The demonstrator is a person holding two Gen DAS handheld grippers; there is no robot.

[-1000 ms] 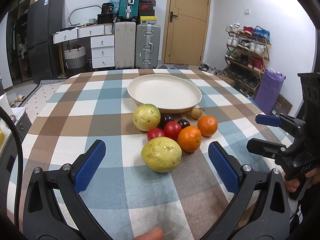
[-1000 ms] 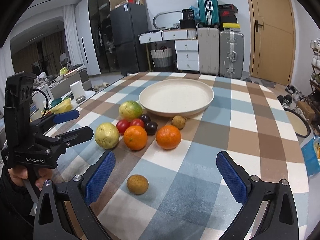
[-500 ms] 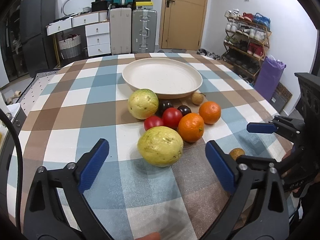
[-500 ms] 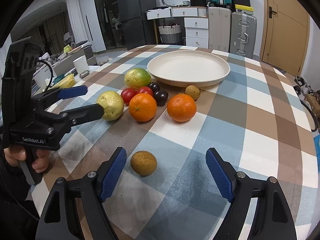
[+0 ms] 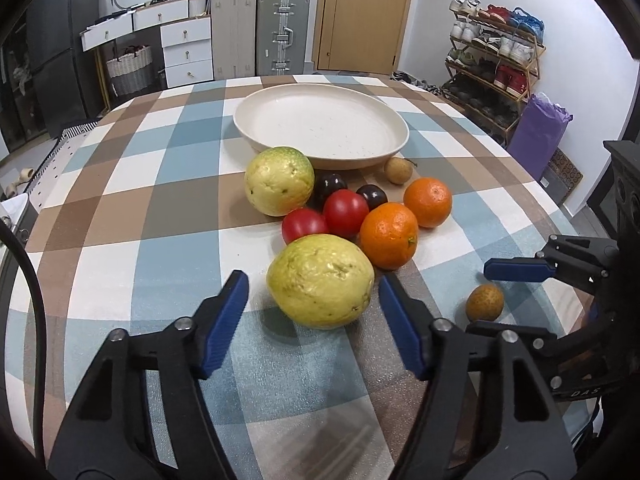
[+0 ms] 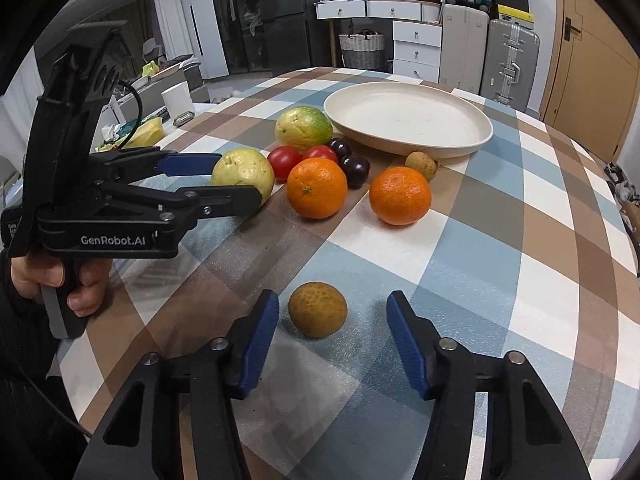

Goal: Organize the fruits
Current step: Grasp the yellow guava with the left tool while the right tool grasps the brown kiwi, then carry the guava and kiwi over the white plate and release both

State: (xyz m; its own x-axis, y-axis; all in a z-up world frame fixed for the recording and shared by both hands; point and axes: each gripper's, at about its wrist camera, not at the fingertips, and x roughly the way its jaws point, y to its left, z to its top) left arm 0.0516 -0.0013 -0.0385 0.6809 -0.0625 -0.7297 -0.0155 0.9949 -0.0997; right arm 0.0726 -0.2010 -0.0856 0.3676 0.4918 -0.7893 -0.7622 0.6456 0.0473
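Observation:
A large yellow guava [image 5: 320, 280] lies on the checked tablecloth. My left gripper [image 5: 312, 280] straddles it with its jaws closing; the pads do not press on it. A small brown fruit [image 6: 317, 310] sits between the blue pads of my right gripper [image 6: 332, 300], whose jaws are also closing, with gaps on both sides. Behind them are a greenish guava [image 5: 279, 181], two tomatoes [image 5: 346, 213], two dark plums [image 5: 329, 186], two oranges [image 5: 389, 236] and another small brown fruit [image 5: 398, 170]. The cream plate [image 5: 256, 136] behind them holds nothing.
The table's right edge curves close to the right gripper. A shoe rack [image 5: 496, 60] and a purple bag [image 5: 540, 136] stand beyond it. Suitcases [image 5: 282, 32] and white drawers [image 5: 186, 52] line the back wall. A white cup [image 6: 178, 100] stands on a side surface at left.
Both grippers have dropped and moved in toward the fruit. The left jaws narrowed around the yellow guava, the right jaws around the small brown fruit. No fruit has moved.

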